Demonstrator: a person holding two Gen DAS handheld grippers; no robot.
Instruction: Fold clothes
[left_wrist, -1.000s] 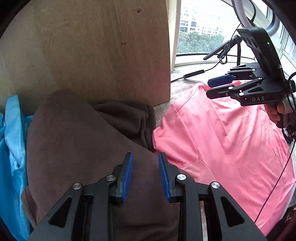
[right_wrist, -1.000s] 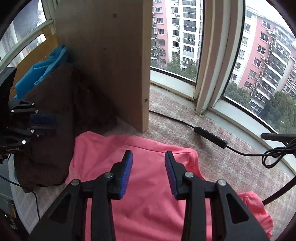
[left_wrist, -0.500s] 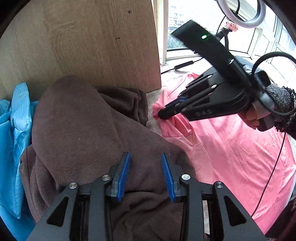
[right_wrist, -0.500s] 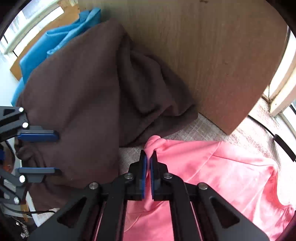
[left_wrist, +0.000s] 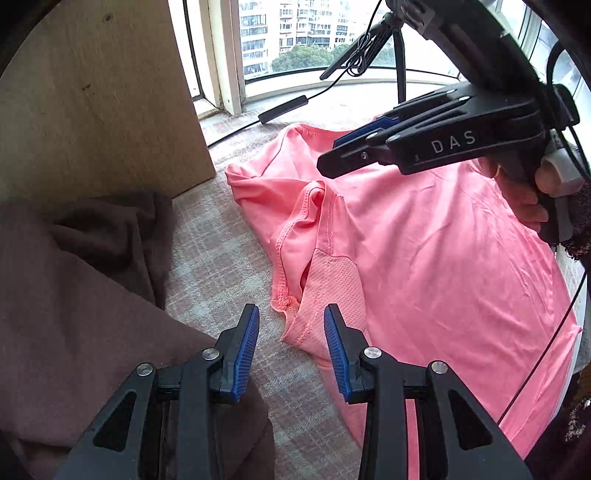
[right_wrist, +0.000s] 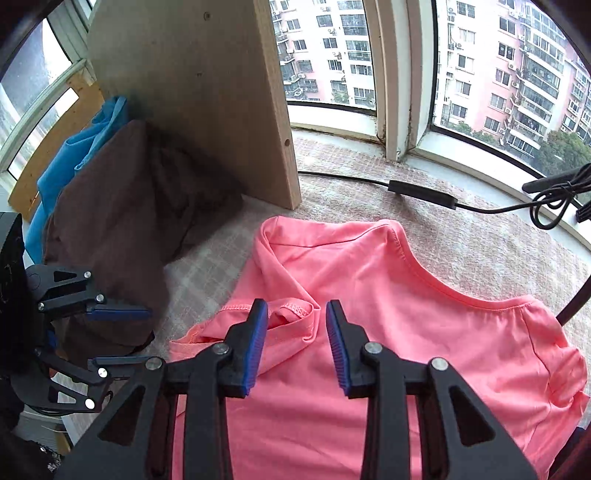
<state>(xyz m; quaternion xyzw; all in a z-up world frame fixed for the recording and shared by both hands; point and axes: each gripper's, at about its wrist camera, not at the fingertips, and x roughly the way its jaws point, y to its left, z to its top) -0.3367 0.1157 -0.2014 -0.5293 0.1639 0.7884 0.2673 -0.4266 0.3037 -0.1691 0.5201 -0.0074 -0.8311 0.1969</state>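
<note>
Big windows curve around a checked cloth surface (right_wrist: 461, 251), with tall pink buildings outside. On it lies a pink T-shirt (left_wrist: 443, 266), spread flat, its sleeve folded in over its body toward 9 o'clock. A wooden board (right_wrist: 207, 96) stands upright at 11 o'clock. A brown garment (left_wrist: 74, 295) is heaped at its foot, and a blue garment (right_wrist: 74, 155) lies behind that. A black cable (right_wrist: 421, 192) runs along the window side at 1 o'clock.

In the left wrist view, the left gripper (left_wrist: 291, 350) points down over the sleeve hem of the shirt. Its jaws are apart and nothing is pinched.

The right gripper (right_wrist: 297, 343) hangs over the folded sleeve. Its jaws are opening, with the fold below the gap and not squeezed. A hand (left_wrist: 524, 195) holds its handle.
</note>
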